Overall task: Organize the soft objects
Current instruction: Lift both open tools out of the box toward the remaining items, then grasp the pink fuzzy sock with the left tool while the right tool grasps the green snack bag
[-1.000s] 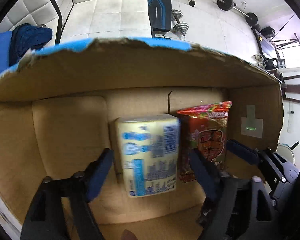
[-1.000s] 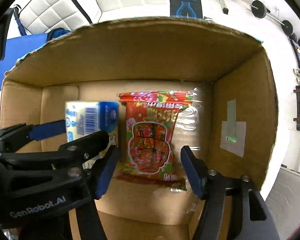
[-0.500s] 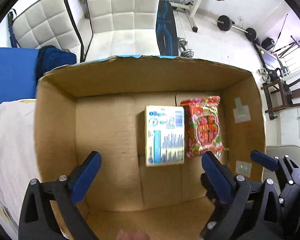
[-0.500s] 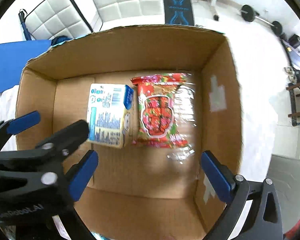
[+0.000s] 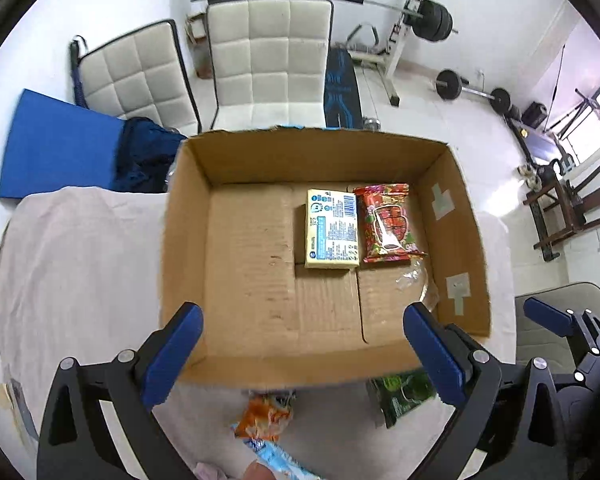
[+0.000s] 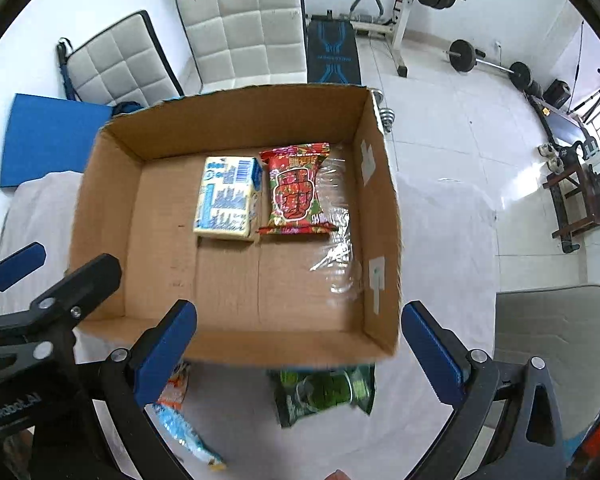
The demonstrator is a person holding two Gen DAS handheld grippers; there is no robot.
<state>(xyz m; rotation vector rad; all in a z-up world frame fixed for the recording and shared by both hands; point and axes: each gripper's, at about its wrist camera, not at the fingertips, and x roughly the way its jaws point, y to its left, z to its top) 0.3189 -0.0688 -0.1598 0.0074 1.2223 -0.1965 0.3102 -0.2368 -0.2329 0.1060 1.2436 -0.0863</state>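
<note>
In the box (image 5: pixel 188 216), tissue pack (image 5: pixel 332 229) lies just left of snack bag (image 5: pixel 389 224)

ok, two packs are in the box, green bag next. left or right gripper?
Probably right. The green bag lies on the cloth just outside the cardboard box, nearly between the right gripper's open fingers. From the left gripper, also open and empty, it sits off to the right, under one finger.

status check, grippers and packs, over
Left gripper and right gripper open, empty, above the box's near edge. Tissue pack and red snack bag in cardboard box. Green packet outside.
</note>
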